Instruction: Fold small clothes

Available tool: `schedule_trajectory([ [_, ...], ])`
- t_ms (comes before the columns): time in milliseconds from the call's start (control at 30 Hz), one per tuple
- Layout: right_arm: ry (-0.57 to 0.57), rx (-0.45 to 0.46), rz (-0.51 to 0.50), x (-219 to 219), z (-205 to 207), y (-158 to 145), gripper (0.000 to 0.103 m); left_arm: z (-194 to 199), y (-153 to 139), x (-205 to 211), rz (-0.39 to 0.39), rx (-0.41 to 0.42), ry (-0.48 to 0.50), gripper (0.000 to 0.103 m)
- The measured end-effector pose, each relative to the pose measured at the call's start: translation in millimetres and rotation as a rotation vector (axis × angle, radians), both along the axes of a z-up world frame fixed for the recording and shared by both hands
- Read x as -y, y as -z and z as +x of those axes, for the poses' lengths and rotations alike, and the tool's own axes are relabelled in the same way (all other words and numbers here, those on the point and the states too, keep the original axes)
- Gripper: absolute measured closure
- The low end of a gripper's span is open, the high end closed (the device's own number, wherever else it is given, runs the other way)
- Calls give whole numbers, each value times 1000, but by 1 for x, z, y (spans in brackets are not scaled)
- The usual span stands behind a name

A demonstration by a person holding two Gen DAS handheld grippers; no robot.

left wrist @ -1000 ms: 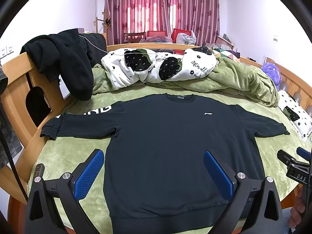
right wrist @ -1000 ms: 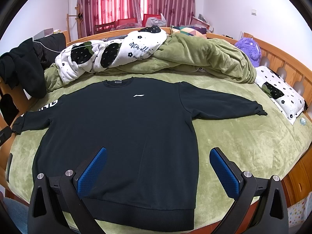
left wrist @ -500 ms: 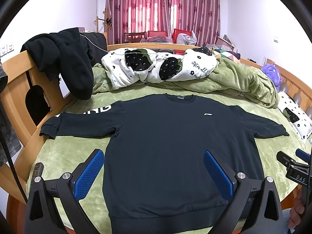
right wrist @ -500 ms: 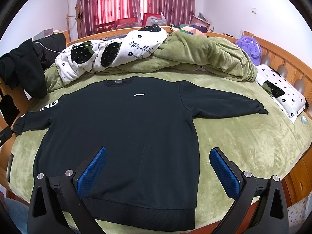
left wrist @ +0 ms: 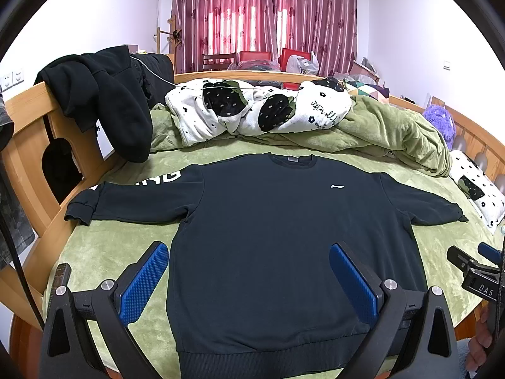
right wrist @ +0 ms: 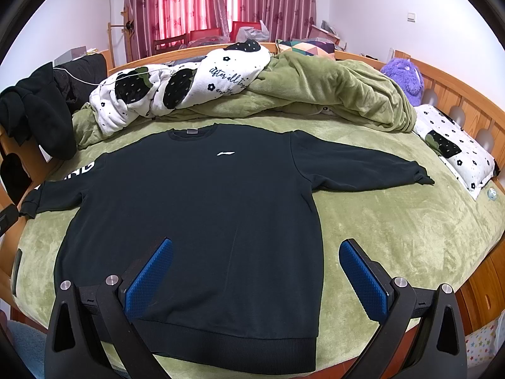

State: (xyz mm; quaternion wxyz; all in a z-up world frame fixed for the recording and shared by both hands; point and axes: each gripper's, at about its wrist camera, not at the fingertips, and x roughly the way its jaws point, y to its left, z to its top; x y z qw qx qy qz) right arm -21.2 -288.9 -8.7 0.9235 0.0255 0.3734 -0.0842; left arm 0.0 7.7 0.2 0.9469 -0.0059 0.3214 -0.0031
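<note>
A black long-sleeved sweatshirt lies flat, front up, on the green bed cover, sleeves spread to both sides, hem toward me. It also shows in the right wrist view. My left gripper is open and empty, held above the sweatshirt's lower half near the hem. My right gripper is open and empty, above the sweatshirt's lower right side. The right gripper's tip shows at the right edge of the left wrist view.
A rumpled green quilt and a white spotted blanket are piled at the far side. A black jacket hangs on the wooden bed frame at left. A spotted pillow and a purple plush lie at right.
</note>
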Motion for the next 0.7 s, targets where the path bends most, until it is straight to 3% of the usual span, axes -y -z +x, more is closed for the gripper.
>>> schedule_trajectory([
  [700,0,-2,3,0,-1,1,0,-1,1,-1,-2,2,0,1],
])
